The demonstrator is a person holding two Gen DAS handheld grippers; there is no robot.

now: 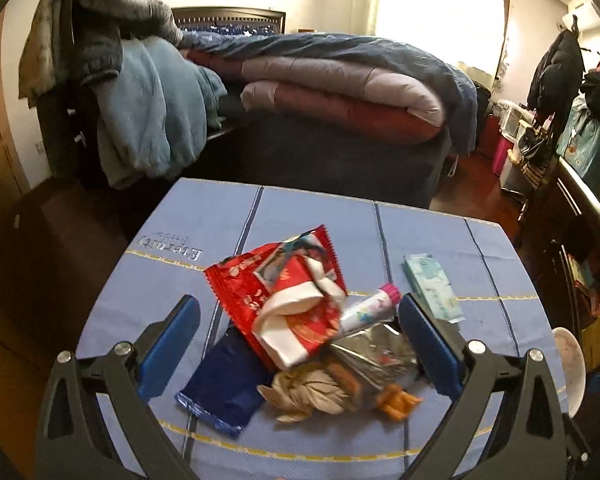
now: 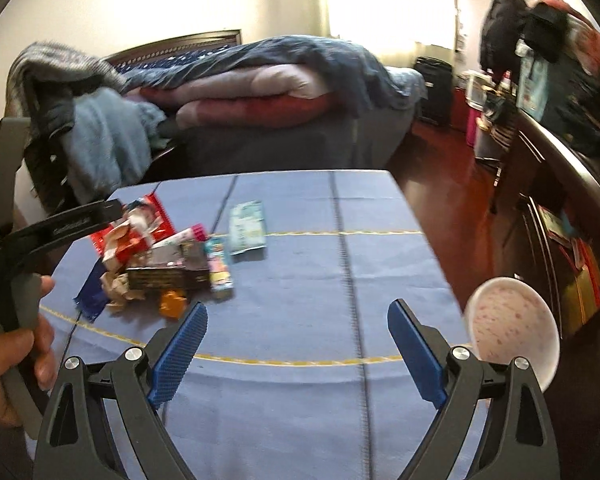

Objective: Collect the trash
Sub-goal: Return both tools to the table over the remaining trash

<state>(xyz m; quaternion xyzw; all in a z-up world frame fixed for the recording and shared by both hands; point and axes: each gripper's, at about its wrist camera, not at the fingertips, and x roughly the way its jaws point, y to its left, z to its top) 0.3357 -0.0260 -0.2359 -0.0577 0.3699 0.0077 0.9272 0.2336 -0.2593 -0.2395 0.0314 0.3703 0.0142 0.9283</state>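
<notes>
A pile of trash lies on the blue-clothed table (image 1: pixel 320 220): a red snack wrapper (image 1: pixel 275 284), a dark blue wrapper (image 1: pixel 219 392), a crumpled tissue (image 1: pixel 312 392), a silver foil bag (image 1: pixel 376 356), orange scraps (image 1: pixel 398 400) and a pink-capped tube (image 1: pixel 372 308). My left gripper (image 1: pixel 300 320) is open, its blue fingers either side of the pile just above it. A green tissue pack (image 1: pixel 430 286) lies beyond the right finger. My right gripper (image 2: pixel 297 328) is open and empty over bare cloth, right of the pile (image 2: pixel 155 256). The left gripper's body (image 2: pixel 59 228) shows there.
A white bowl (image 2: pixel 512 336) sits at the table's right edge by my right gripper; it also shows in the left wrist view (image 1: pixel 570 364). A bed with folded quilts (image 1: pixel 340 92) stands behind the table. Clothes hang on a chair (image 1: pixel 111 80) at the back left. Dark furniture (image 2: pixel 560 184) lines the right.
</notes>
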